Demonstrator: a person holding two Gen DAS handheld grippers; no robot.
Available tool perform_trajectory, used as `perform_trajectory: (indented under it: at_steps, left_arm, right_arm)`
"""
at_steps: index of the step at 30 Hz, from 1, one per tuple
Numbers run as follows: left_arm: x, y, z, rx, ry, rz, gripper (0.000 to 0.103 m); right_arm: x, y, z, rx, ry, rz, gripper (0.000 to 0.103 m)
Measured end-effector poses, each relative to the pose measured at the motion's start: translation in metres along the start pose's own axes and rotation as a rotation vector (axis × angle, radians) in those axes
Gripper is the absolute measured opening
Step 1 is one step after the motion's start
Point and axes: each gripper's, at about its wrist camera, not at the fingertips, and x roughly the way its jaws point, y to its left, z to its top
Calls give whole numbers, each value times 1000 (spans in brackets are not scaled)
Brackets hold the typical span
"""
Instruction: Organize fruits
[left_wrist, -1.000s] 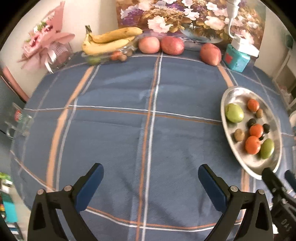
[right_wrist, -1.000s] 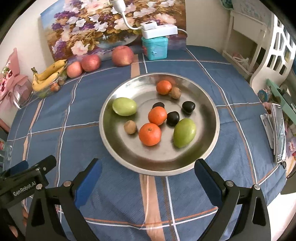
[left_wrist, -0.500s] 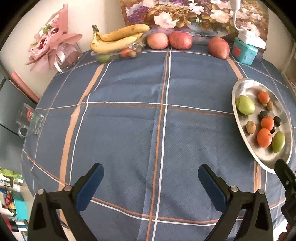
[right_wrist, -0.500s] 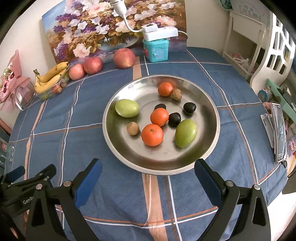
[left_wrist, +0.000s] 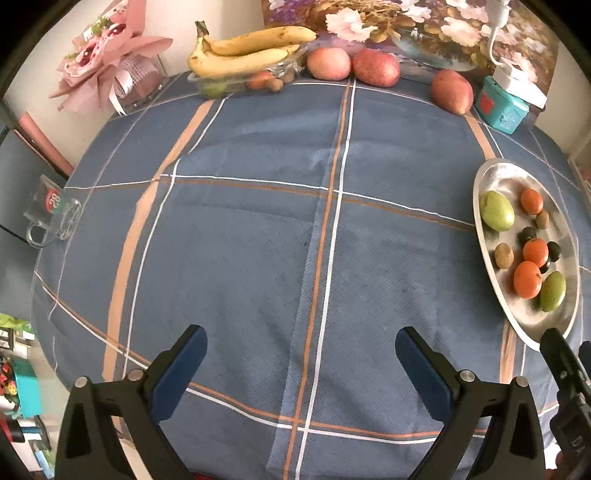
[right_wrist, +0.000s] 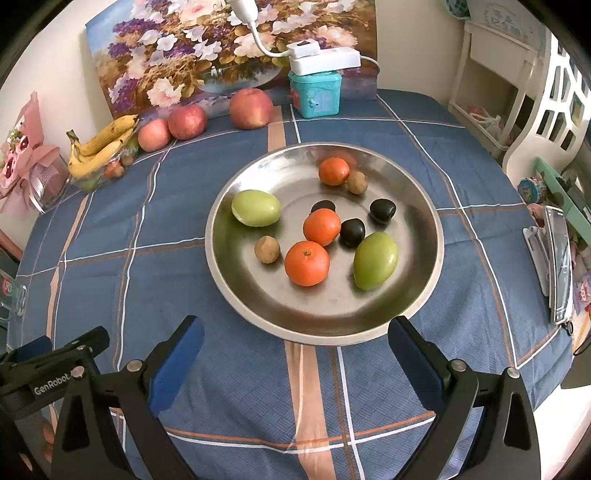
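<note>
A round steel plate sits on the blue checked tablecloth, holding two green mangoes, three oranges, dark plums and small brown fruits. It also shows at the right of the left wrist view. Bananas lie on a clear tray at the table's far edge, with three red apples beside them. My right gripper is open and empty, just short of the plate's near rim. My left gripper is open and empty over bare cloth.
A flower painting leans at the back. A teal box with a white power strip stands near the apples. A pink bouquet sits at far left, a glass mug at the left edge. A phone lies right.
Both grippers have drawn back and up a little; the table and plate look farther off and more of the near cloth shows. The fruits have not moved.
</note>
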Motion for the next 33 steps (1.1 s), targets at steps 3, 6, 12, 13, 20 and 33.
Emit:
perform_trajectory:
  at_steps: [3, 6, 12, 13, 20, 33]
  left_arm:
    - [1, 0, 0, 1, 6, 0, 103]
    - [-1, 1, 0, 1, 6, -10, 103]
    - [-6, -5, 0, 23, -11, 1, 103]
    - [-6, -6, 0, 26, -12, 3, 103]
    - [-10, -8, -1, 36, -15, 6, 103]
    - [-12, -7, -2, 36, -11, 7, 103]
  right_arm:
    - [1, 1, 0, -4, 6, 6, 100]
    - [2, 1, 0, -5, 10, 8, 100]
    - [3, 0, -1, 5, 16, 14, 100]
    - [3, -1, -1, 5, 17, 14, 100]
    - [5, -2, -2, 12, 25, 13, 100]
    - [5, 0, -4, 7, 29, 12, 100]
